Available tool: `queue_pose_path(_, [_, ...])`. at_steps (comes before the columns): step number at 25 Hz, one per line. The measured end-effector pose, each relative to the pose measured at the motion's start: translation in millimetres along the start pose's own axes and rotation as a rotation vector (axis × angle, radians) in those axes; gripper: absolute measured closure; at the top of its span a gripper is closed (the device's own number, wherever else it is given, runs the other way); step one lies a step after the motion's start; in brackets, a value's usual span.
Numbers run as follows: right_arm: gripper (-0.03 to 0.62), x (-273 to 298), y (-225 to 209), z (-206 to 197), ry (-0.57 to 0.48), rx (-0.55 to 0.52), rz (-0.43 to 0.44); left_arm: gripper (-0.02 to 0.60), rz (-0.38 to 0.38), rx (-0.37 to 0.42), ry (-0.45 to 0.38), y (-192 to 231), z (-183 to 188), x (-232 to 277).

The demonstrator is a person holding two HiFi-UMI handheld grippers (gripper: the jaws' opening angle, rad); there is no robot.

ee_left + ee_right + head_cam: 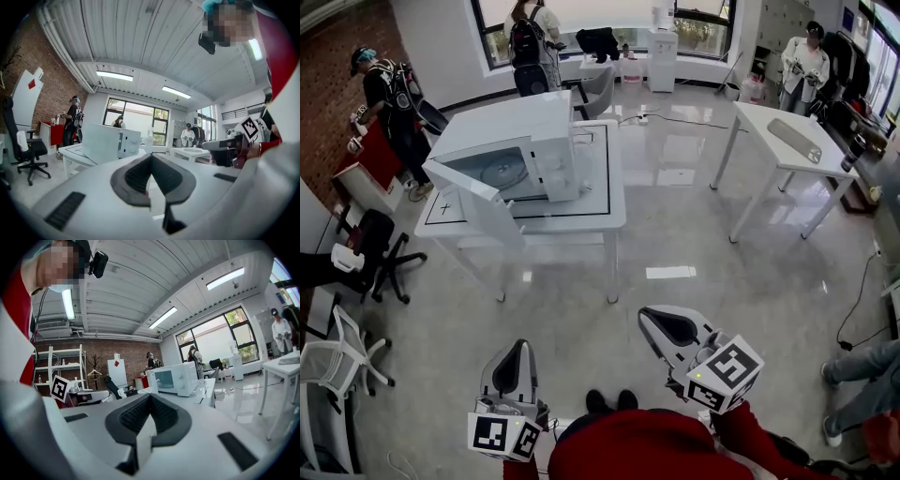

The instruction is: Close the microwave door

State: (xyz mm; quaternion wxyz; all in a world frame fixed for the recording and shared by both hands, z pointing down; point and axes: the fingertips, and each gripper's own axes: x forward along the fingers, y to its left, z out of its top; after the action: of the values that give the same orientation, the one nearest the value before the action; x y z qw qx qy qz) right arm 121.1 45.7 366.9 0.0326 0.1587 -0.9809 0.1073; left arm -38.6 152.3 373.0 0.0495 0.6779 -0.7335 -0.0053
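The microwave (534,131) is white. It sits on a white table (614,211) on the far left side of the room. Its door (478,204) is wide open and swings out to the near left. Inside you can see the round glass plate (502,172).

Both grippers are low and near, well apart from the microwave. The left gripper (518,349) is at the near left. Its two jaws are pressed together and there is nothing between them. The right gripper (652,319) is at the near right, a bit farther out than the left one. Its jaws are pressed together too, with nothing in them. Each gripper has a cube with black and white squares on it. The person holding them has red sleeves (647,445) and black shoes (609,401) on the shiny floor.

Another white table (769,159) stands on the far right, with a flat gray thing (795,141) on top. A black chair (380,248) with wheels is on the left, and a white chair (337,356) is nearer on the left. One person (389,103) stands by the brick wall at the far left. One person with a backpack (530,42) stands at the far window. One more person (806,61) stands at the far right.
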Motion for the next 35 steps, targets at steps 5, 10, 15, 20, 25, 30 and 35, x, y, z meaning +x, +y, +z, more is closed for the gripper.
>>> queue_pose_path(5, [0.582, -7, -8, 0, -0.001, -0.004, -0.001, 0.571, 0.005, 0.007, 0.010, -10, -4, 3])
queue_pose_path(10, [0.582, -13, -16, -4, 0.008, 0.008, -0.003, 0.571, 0.023, 0.019, 0.014, -16, -7, 4])
queue_pose_path(15, [0.582, -12, -18, -5, 0.014, 0.002, 0.025, 0.571, 0.051, 0.054, 0.003, -17, 2, 5])
queue_pose_path(20, [0.582, -6, -19, -4, 0.011, -0.004, 0.044, 0.571, 0.085, 0.069, 0.016, -12, 3, 7])
queue_pose_path(25, [0.582, 6, -27, -2, 0.005, 0.001, 0.044, 0.571, 0.096, 0.087, 0.020, 0, 5, 17])
queue_pose_path(30, [0.582, 26, -37, -1, 0.012, 0.004, 0.028, 0.571, 0.091, 0.085, 0.022, 20, 4, 35])
queue_pose_path(35, [0.582, 64, -48, 7, 0.018, -0.004, 0.012, 0.571, 0.078, 0.087, 0.004, 52, 11, 67])
